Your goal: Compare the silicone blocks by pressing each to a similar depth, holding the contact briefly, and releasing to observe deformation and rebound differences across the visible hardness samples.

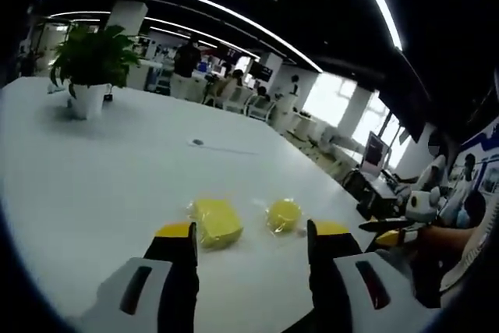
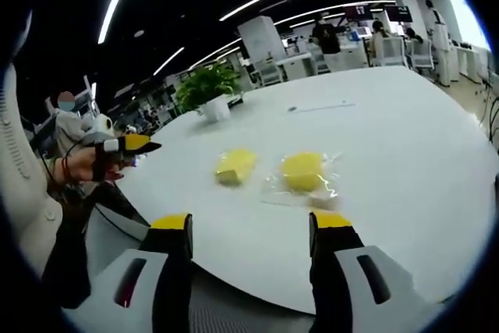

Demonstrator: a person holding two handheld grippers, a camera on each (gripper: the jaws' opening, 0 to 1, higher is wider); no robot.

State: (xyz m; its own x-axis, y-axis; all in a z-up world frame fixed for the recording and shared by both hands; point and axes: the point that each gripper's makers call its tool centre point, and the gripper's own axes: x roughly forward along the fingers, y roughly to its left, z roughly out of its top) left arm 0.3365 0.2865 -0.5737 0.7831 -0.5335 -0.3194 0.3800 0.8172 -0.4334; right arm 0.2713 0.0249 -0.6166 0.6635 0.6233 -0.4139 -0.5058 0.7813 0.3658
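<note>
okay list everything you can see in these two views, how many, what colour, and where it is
Silicone blocks: two, yellow, on the white table, apart from each other; a squarish block and a round block, the round one lying on clear plastic wrap.
Table: one, white, large, bearing everything.
Potted plant: one, green leaves in a white pot, at the far part of the table.
Ceiling light strips: several, white, overhead.
Office chairs and desks: several, beyond the table; a few people among them.
Left gripper: black jaws, yellow tips, open, short of the blocks.
Right gripper: same colours, open, short of the blocks.
</note>
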